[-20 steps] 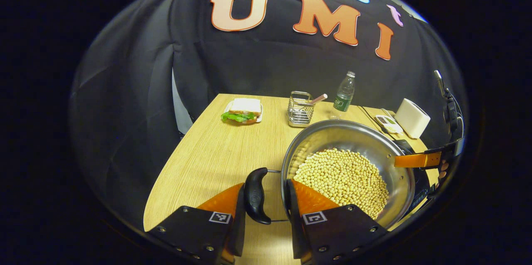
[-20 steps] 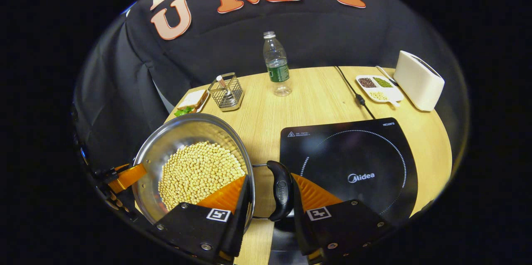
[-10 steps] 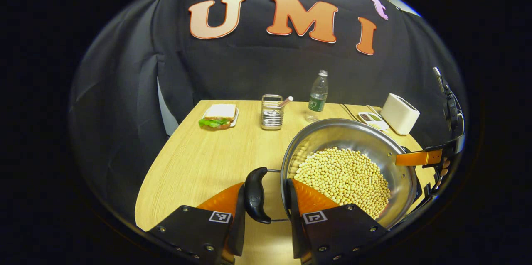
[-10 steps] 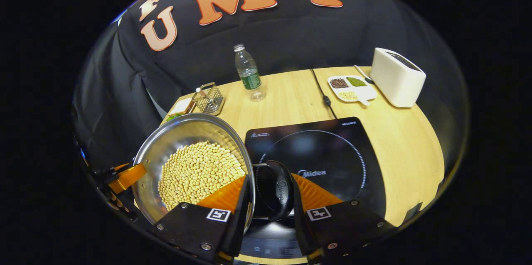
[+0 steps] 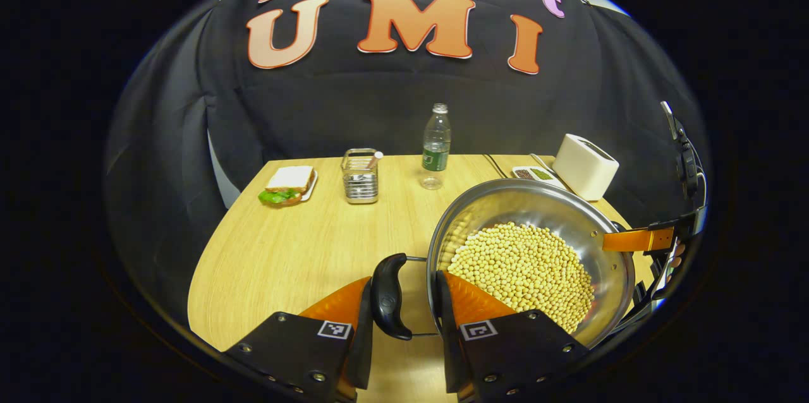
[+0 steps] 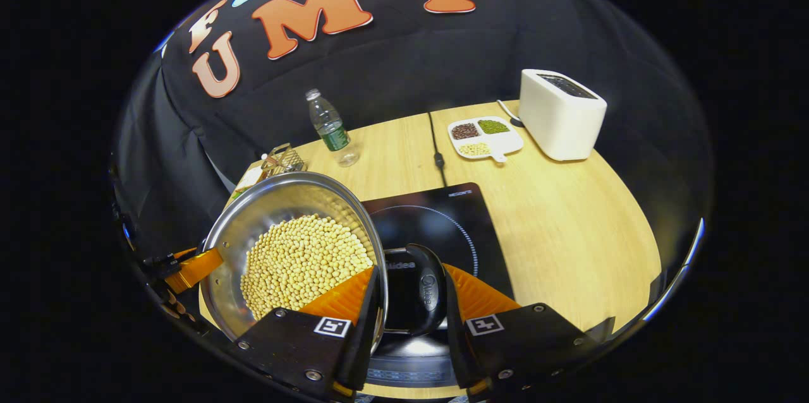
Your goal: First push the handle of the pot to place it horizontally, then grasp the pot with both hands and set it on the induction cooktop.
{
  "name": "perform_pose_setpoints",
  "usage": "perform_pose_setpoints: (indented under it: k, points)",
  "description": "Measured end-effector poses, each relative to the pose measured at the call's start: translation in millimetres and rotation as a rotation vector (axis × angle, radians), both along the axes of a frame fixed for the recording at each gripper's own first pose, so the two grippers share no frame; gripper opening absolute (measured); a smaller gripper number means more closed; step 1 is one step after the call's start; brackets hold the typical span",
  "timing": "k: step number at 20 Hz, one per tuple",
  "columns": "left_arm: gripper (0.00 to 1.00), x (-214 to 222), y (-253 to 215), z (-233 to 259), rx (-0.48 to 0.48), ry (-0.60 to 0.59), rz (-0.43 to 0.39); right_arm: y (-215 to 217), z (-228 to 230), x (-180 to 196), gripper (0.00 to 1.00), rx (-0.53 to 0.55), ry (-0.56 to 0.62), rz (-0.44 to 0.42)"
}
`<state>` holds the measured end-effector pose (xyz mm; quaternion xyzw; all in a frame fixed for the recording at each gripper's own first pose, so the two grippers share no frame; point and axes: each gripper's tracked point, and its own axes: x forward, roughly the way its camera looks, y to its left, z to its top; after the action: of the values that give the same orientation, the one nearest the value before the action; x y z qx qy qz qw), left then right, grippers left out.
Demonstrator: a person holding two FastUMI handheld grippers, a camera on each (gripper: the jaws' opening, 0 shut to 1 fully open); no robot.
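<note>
- Pot (image 5: 531, 245): steel, filled with soybeans (image 5: 521, 270), held up between both grippers and now over the left half of the induction cooktop (image 6: 436, 226); half a second ago it was only reaching the cooktop's left edge, a second ago it was over bare table beside it.
- Left gripper (image 5: 404, 302): its fingers straddle the pot's black left handle (image 5: 387, 305); whether both pads actually press it cannot be told. Unchanged over the last second.
- Right gripper (image 6: 414, 292): likewise set either side of the black right handle (image 6: 423, 289); contact on both sides not readable.
- Task status, as judged: both handles lie level, carry nearly complete; what remains is centring over the burner ring and lowering.
- Risk, as judged: beans lie loose and close to the wall, so tilt on set-down could spill them.
- Surface: pale wood-grain table (image 5: 303, 245), rounded corners.
- Other stock on table: sandwich on a plate (image 5: 287, 184), wire caddy (image 5: 360, 175), water bottle (image 5: 435, 147), divided dish of beans (image 6: 483, 138), white toaster (image 6: 559, 112), power cord (image 6: 436, 150).
- Room: black cloth booth wall behind the table.
</note>
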<state>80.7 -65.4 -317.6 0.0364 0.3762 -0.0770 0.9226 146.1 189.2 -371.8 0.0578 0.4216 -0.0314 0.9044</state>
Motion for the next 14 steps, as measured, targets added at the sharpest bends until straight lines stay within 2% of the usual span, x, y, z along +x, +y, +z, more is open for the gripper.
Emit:
perform_pose_setpoints:
  k: [7,14]
  points:
    - [0.47,11,-57,-23,-0.005,0.032,-0.060,-15,-1,-1,0.52,-0.001,0.017,-0.054]
    - [0.46,18,-86,-47,0.005,0.060,-0.089,-20,-3,-4,0.52,0.010,0.046,-0.086]
